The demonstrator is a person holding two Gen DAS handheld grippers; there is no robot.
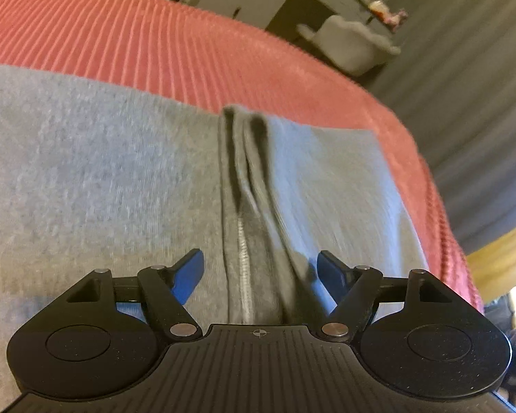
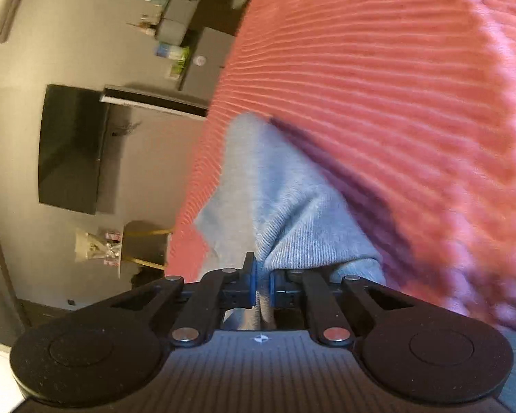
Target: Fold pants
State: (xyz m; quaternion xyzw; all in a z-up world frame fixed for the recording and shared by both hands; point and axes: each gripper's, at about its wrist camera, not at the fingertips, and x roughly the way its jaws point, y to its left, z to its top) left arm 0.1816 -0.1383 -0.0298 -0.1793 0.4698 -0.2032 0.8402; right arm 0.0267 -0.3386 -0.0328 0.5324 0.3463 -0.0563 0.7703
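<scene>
Grey sweatpants (image 1: 86,179) lie spread on a red ribbed bedspread (image 1: 154,41). In the left wrist view a raised fold with a seam (image 1: 244,206) runs from the far edge toward my left gripper (image 1: 259,272), which is open with the fold lying between its blue-padded fingers. In the right wrist view my right gripper (image 2: 262,284) is shut on a ribbed grey part of the pants (image 2: 292,213) and holds it lifted over the bedspread (image 2: 395,86).
The bed's edge drops to a dark floor (image 1: 464,103) on the right in the left wrist view. A grey wall with a black TV (image 2: 72,148), shelves and a small table (image 2: 144,244) lie beyond the bed in the right wrist view.
</scene>
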